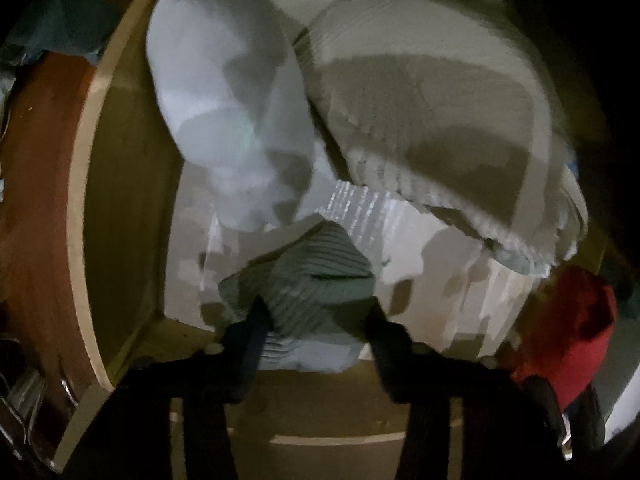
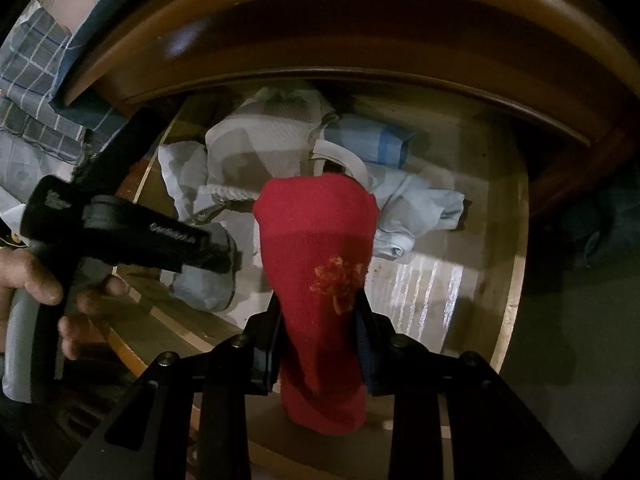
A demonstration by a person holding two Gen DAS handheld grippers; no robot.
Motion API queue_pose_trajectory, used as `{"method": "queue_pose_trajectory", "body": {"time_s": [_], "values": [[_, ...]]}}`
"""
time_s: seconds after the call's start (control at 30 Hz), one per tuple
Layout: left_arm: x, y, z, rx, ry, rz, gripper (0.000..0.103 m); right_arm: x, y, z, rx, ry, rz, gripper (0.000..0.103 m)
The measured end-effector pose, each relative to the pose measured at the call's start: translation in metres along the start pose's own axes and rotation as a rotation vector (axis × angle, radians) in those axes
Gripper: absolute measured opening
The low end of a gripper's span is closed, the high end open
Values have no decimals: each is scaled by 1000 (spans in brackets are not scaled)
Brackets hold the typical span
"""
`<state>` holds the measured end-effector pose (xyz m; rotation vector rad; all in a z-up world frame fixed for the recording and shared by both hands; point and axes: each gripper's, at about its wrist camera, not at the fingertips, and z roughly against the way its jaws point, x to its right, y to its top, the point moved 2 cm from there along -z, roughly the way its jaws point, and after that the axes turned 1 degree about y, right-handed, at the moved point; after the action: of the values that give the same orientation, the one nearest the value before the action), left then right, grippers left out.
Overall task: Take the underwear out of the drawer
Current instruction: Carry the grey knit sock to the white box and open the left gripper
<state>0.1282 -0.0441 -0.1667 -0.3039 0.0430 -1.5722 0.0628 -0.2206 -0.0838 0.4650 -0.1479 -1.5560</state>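
1. The left gripper has its jaws around a bunched grey-green ribbed garment at the near edge of the drawer. The pads sit against its two sides, so I judge it grasped, though blur makes the contact hard to confirm. The bite looks shallow, and the fabric could slide out on the lift.
2. A large white ribbed piece and a pale blue-white piece lie just beyond and partly over the grasped garment. A quick pull could drag one of them over the drawer's edge.
3. The right gripper is clenched on a red knit piece with a yellow mark, which stands up between the jaws, above the drawer's near right part. Most of it rises free above the pads, so it may flop or slip if the hand tilts.
4. The two grippers work close together; the red piece shows at the right edge of the left wrist view, and the tools could knock each other.
5. Both grippers point steeply down into the drawer. In the right wrist view, the person's hand wraps the left tool's handle at the left, fingers curled round it.
6. More pale underwear remains in the drawer's far part.
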Motion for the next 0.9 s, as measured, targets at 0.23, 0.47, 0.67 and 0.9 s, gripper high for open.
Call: {"method": "queue_pose_trajectory", "body": {"time_s": [0.23, 0.47, 0.67, 0.9], "values": [[-6, -16, 19, 56, -51, -28, 32, -1, 1, -4, -3, -28, 8, 29], [-15, -36, 55, 196, -57, -128, 31, 0, 2, -5, 7, -56, 14, 29], [-3, -74, 99, 338, -31, -347, 31, -1, 2, -5, 11, -63, 12, 29], [7, -129, 169, 553, 17, -624, 31, -1, 2, -7, 13, -95, 17, 29]]}}
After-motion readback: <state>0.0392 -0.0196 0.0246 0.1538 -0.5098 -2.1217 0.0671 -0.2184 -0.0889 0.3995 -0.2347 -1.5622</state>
